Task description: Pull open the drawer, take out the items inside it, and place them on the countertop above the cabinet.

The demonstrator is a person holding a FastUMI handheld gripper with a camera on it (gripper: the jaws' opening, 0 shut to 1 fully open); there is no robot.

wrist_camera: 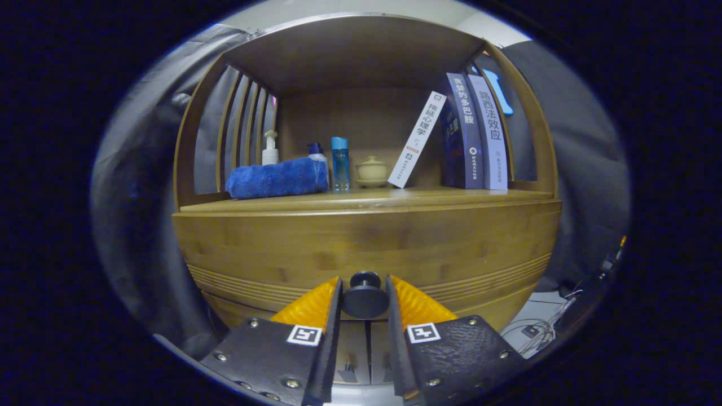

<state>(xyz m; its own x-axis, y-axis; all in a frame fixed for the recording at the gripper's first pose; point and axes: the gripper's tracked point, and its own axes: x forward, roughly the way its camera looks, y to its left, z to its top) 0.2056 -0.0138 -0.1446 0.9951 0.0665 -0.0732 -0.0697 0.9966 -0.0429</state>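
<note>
Low in the centre of the frame, the gripper (364, 301) had closed narrowly on the drawer knob (364, 295), both fingers pressing its sides; the drawer front (366, 248) sat shut; a crooked pull might slip the fingers off the round knob, or rock the shelf and topple the leaning book (417, 140) above.

Wooden bench (366, 198) atop cabinet: rolled blue towel (277, 178), pump bottle (270, 149), blue bottle (339, 163), lidded cup on saucer (372, 171), three books (465, 132).

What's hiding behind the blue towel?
Behind the blue towel poke up a white pump bottle and a dark-capped bottle; their lower parts are covered. The tongs straddle the drawer knob.
</note>
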